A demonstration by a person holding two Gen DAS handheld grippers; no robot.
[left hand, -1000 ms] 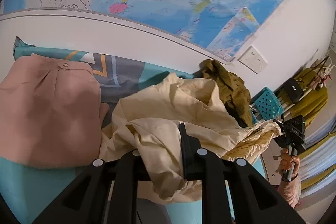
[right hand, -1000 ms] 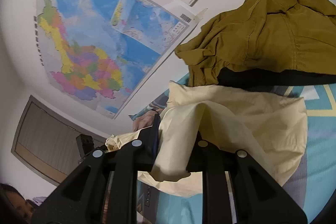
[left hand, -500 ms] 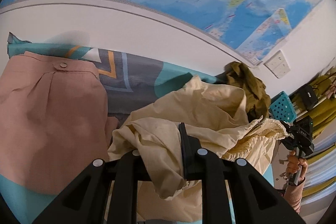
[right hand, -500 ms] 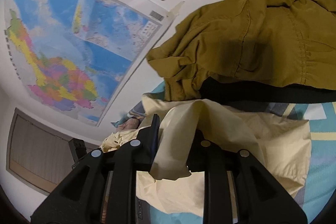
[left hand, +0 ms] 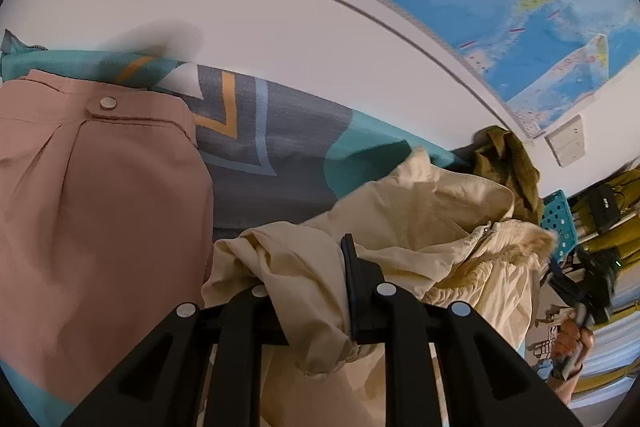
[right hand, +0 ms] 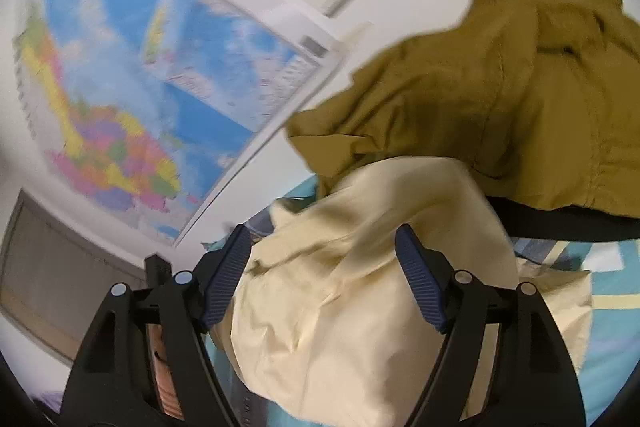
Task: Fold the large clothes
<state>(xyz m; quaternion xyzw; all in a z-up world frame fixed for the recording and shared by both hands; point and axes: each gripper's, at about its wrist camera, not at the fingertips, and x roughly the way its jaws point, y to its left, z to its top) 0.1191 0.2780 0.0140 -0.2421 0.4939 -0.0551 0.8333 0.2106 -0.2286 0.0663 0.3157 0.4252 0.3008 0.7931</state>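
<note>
One cream jacket [left hand: 420,227] lies bunched on the bed [left hand: 280,155] | left hand-held gripper [left hand: 316,291] grips its fabric | right hand-held gripper [right hand: 324,275] has just released, jaws spread | pink garment [left hand: 100,207] already folded, far left | olive garment [right hand: 500,87] waits.

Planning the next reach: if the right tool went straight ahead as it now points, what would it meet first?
Most likely the crumpled cream cotton garment, which bulges between the right tool's open jaws; the mustard-olive jacket lies beyond it. Depth is uncertain.

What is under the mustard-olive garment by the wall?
A dark layer shows beneath the olive garment, which overlaps the cream garment; anything deeper is covered.
</note>
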